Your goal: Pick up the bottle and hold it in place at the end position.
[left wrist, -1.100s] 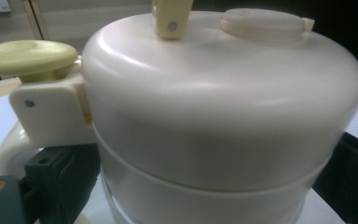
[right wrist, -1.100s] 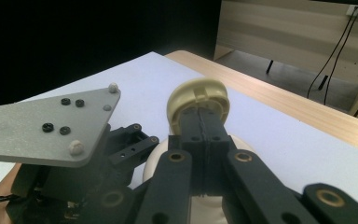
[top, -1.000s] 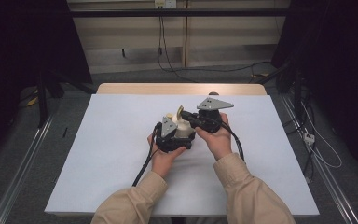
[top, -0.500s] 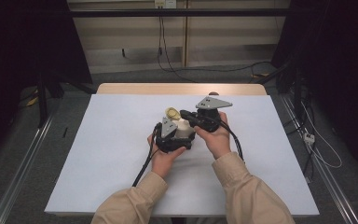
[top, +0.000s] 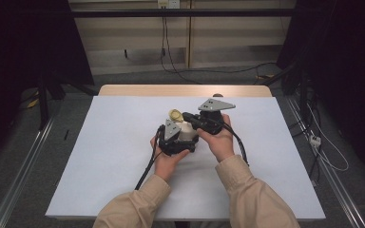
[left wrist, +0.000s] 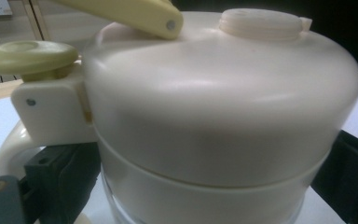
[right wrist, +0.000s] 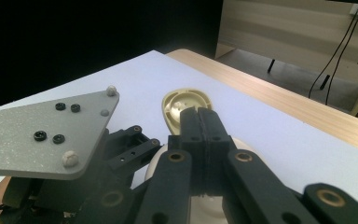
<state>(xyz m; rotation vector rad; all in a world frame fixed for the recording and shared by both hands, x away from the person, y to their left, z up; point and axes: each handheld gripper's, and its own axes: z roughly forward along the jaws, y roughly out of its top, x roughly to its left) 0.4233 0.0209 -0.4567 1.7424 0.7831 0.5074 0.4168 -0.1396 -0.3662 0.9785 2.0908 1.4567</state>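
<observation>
Item: cream plastic jug (left wrist: 223, 116), domed lid, mid-table on white table sheet (top: 100, 156), wooden table edge (top: 185, 90) behind. No brand, label or writing legible on jug, lid or grippers in any view. Lid parts, left gripper view: pale yellow-green push knob (left wrist: 28, 58) at hinge bracket, flip lever (left wrist: 130, 14) same colour raised w/ pivot pin, ribbed round cap (left wrist: 261, 23) on top; loop handle (left wrist: 9, 149) lower left. Left gripper (top: 178, 140): black jaws either side of jug body below lid, pads against it, clamped on jug; grey 3-cornered plate on top, cable trailing toward person. Right gripper (top: 190, 117): jaws pressed together, pads meeting; tips sit at the raised lever's (right wrist: 186, 105) underside in right gripper view, whether lever is pinched between them can't tell. Its grey plate (top: 216, 104) stands above the hand. Both hands in tan sleeves (top: 256, 199), close together, grippers nearly touching over jug. Bkgd: wall sockets (top: 167, 4) w/ cables, too small to read; dark curtains both sides.
</observation>
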